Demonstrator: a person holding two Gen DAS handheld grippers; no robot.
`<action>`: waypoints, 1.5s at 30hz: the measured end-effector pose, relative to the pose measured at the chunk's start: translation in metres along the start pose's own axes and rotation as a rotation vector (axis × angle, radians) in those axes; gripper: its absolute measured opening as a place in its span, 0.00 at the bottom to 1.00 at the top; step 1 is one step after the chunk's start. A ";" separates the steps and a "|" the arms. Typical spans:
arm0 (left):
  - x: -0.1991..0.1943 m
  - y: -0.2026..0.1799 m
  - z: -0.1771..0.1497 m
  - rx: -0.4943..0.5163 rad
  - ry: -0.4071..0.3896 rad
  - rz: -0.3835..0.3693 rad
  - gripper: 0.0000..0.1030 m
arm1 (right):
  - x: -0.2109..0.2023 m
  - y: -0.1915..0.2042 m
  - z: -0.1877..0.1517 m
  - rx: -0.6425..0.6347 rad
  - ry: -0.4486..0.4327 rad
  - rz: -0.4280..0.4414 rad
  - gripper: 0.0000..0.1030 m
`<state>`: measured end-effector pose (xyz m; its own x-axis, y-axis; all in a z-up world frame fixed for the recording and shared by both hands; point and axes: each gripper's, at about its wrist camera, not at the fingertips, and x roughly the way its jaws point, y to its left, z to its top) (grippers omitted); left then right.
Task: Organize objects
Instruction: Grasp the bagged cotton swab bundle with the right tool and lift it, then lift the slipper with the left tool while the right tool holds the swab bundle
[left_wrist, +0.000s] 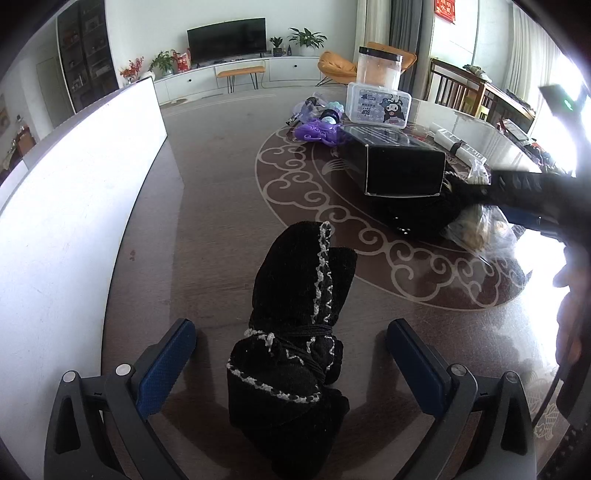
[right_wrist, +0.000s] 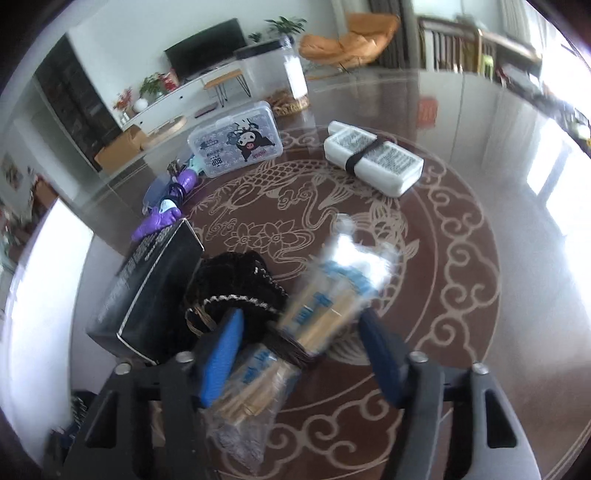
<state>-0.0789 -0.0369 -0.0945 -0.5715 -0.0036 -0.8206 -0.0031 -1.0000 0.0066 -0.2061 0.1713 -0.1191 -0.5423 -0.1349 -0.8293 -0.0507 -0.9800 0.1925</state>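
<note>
In the left wrist view my left gripper (left_wrist: 291, 354) is open, its blue pads on either side of a black knitted bundle with white trim (left_wrist: 295, 317) that lies on the brown table. In the right wrist view my right gripper (right_wrist: 303, 343) is open around a clear plastic pack of wooden sticks (right_wrist: 325, 306), blurred by motion; the pack lies between the pads. A second black knitted piece (right_wrist: 236, 284) lies just left of it, next to a black box (right_wrist: 147, 295). The right gripper's arm also shows at the right of the left wrist view (left_wrist: 535, 199).
A white board (left_wrist: 74, 192) stands at the table's left. Farther back are a cartoon-printed clear case (right_wrist: 236, 140), a clear jar with black lid (left_wrist: 378, 70), purple items (right_wrist: 166, 210) and a white strapped block (right_wrist: 373, 162).
</note>
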 end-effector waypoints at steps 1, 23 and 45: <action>0.000 0.000 0.000 0.000 0.000 0.000 1.00 | -0.001 -0.002 -0.001 -0.019 -0.008 0.006 0.47; 0.000 0.000 0.001 0.000 0.000 -0.001 1.00 | -0.053 -0.041 -0.079 -0.155 -0.096 -0.077 0.85; 0.001 0.000 0.001 0.000 0.000 -0.001 1.00 | -0.053 -0.042 -0.081 -0.165 -0.080 -0.078 0.90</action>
<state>-0.0803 -0.0366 -0.0947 -0.5719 -0.0023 -0.8203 -0.0039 -1.0000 0.0055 -0.1068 0.2075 -0.1255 -0.6074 -0.0515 -0.7927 0.0388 -0.9986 0.0351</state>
